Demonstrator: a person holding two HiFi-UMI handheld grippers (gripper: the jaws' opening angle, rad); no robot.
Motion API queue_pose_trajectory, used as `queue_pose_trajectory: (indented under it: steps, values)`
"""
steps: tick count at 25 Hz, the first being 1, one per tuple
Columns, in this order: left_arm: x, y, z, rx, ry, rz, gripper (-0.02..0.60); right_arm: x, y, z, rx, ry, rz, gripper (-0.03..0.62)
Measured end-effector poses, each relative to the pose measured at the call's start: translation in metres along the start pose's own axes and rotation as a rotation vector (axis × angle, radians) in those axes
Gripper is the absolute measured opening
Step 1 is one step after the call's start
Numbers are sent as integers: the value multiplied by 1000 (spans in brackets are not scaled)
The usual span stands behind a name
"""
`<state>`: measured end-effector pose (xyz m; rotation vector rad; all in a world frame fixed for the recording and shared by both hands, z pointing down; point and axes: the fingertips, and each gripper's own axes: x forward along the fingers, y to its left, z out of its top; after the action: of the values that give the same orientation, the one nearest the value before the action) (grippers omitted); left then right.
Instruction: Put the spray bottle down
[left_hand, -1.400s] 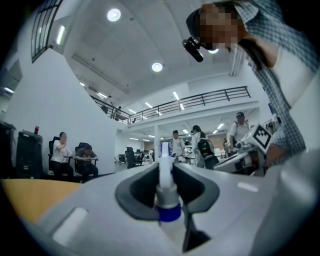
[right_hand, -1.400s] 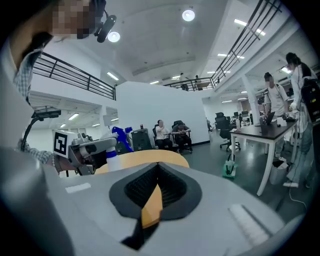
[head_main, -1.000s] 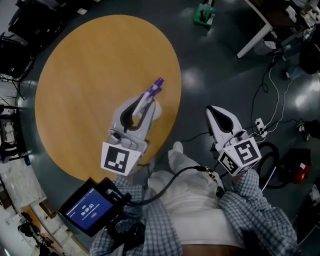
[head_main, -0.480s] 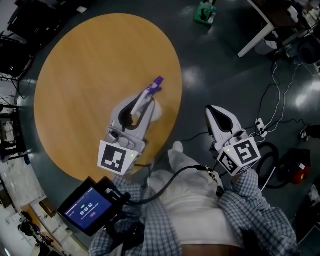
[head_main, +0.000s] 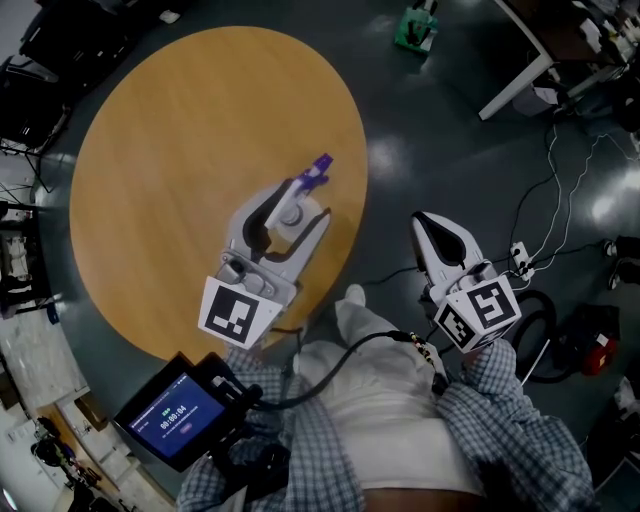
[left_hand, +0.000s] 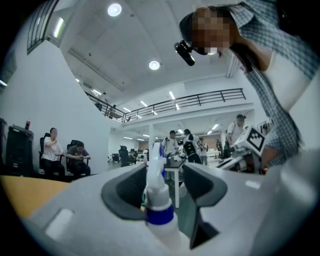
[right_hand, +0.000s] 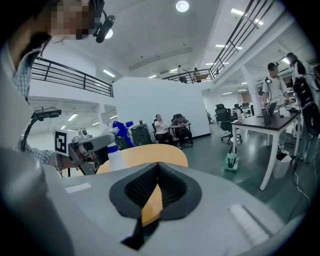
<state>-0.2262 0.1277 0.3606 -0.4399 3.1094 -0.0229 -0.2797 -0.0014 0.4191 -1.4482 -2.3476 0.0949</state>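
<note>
Your left claw (head_main: 305, 203) has just been opening, and its jaws now stand well apart with the bottle (head_main: 291, 215) between them, no longer clamped. In the left gripper view the bottle's neck sits hard by one pad, with a clear gap to the other; whether that nearer pad touches it I cannot tell. The bottle stands on the table (head_main: 180, 120), close to the part of the table's edge nearest you.

That is where the trouble could come from. If you draw the claw back at a slant, the nearer pad may drag the neck and tip the bottle. It is tall and narrow, so it would likely go over easily, and this close to the table's edge it could roll off onto the floor. Lifting the claw could also go wrong, because the spray head is wider than the neck and may catch on a jaw. A straight pull back, level with the table, looks safest.

The bottle's long axis is upright. Its purple nozzle points away from you, along the claw's line and slightly toward the table's edge.

Your right claw (head_main: 428, 222) is closed on nothing and hangs off the table, over the floor.
</note>
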Motion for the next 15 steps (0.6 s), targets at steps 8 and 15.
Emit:
queue_pose_trajectory:
  steps: [8, 15]
  values:
    - [-2, 0, -8, -14, 21, -12, 311, -2, 3, -2, -2, -4, 7, 3]
    - [-25, 3, -13, -3, 32, 40, 322, -8, 9, 0, -17, -21, 12, 3]
